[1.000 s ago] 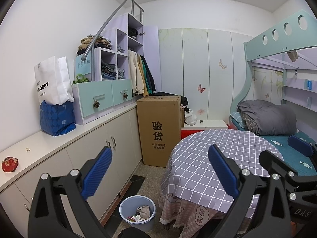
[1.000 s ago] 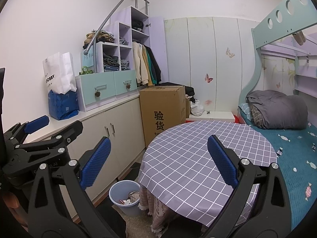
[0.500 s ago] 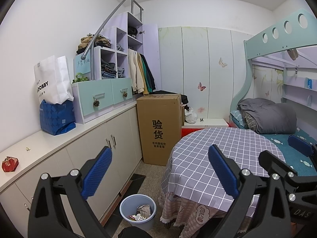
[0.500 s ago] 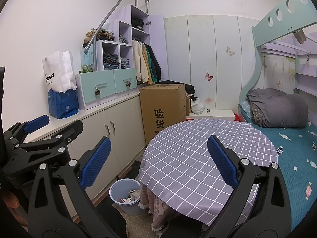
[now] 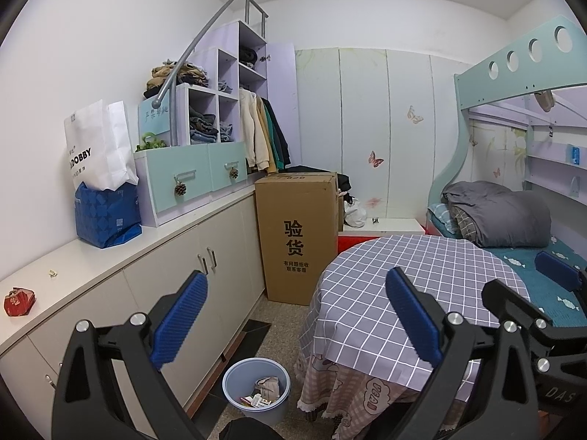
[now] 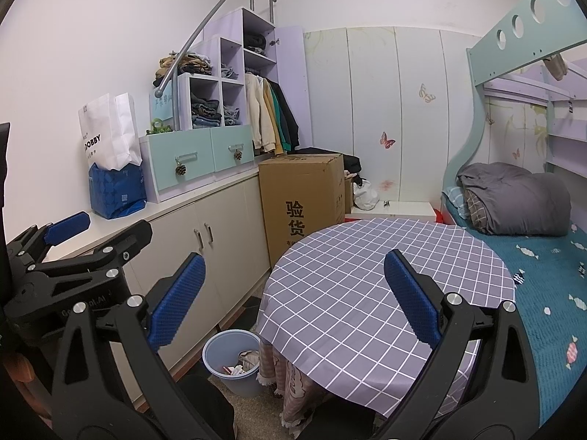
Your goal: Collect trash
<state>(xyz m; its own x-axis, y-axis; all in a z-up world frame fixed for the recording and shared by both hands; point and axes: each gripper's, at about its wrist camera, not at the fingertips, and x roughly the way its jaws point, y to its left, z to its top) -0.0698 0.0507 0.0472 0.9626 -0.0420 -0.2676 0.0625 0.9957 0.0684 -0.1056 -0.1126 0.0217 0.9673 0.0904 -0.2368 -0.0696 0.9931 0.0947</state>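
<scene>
Both grippers hang wide and empty over the room, the left gripper (image 5: 295, 315) and the right gripper (image 6: 293, 300) level with the checked table (image 6: 367, 278), whose top shows bare, while the blue bin (image 5: 256, 390) on the floor already holds scraps. That fits either a search for more trash or a job wound up, so no move can be called. Only the left view catches the red crumpled wrapper (image 5: 19, 301) on the counter (image 5: 110, 256).

Floor (image 5: 279, 315): blue bin (image 5: 256, 390) with trash, cardboard box (image 5: 297, 234). Counter (image 5: 110, 256): red wrapper (image 5: 19, 300), blue bag (image 5: 106, 216).
</scene>
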